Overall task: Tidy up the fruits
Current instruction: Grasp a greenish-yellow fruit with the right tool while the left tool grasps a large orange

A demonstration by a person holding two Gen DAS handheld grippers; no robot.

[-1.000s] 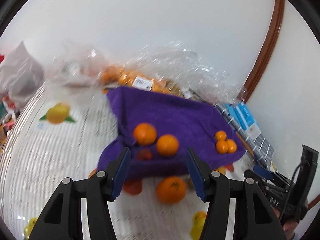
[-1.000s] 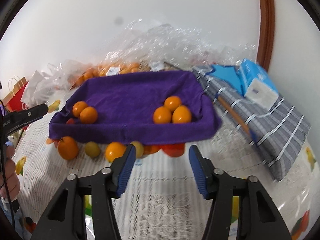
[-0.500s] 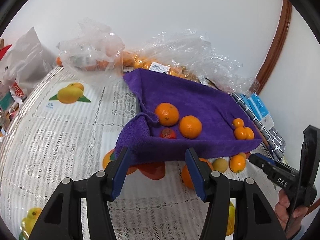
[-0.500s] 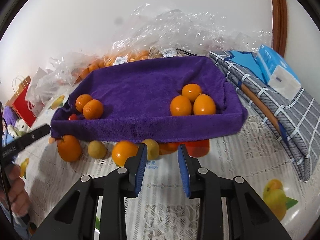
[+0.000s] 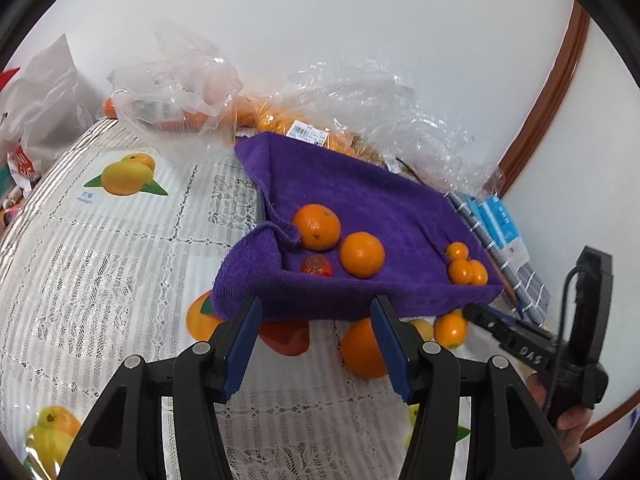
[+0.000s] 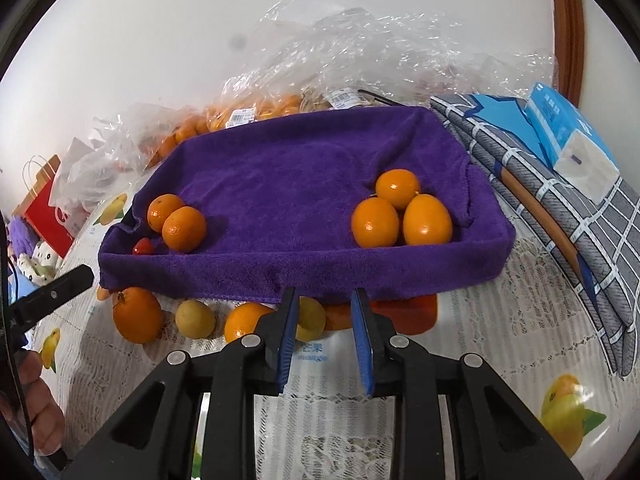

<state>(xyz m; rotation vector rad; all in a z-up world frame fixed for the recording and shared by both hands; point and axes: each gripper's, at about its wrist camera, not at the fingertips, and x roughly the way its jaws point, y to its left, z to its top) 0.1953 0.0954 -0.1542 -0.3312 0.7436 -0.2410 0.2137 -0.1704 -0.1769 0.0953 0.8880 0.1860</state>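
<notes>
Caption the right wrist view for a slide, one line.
Right gripper, jaws narrowed and empty, faces loose fruit along the front of a purple towel-lined tray holding two groups of oranges.

Free room — we find the middle of the purple towel-lined tray [image 6: 304,184] bare, open from above between the orange pair [image 6: 178,222] at its left end and the kumquat trio [image 6: 400,212] at its right. Obstacles — loose fruits [image 6: 196,318] crowd its near wall, crinkled plastic bags [image 6: 360,44] its far side, a checked cloth [image 6: 560,200] its right.
</notes>
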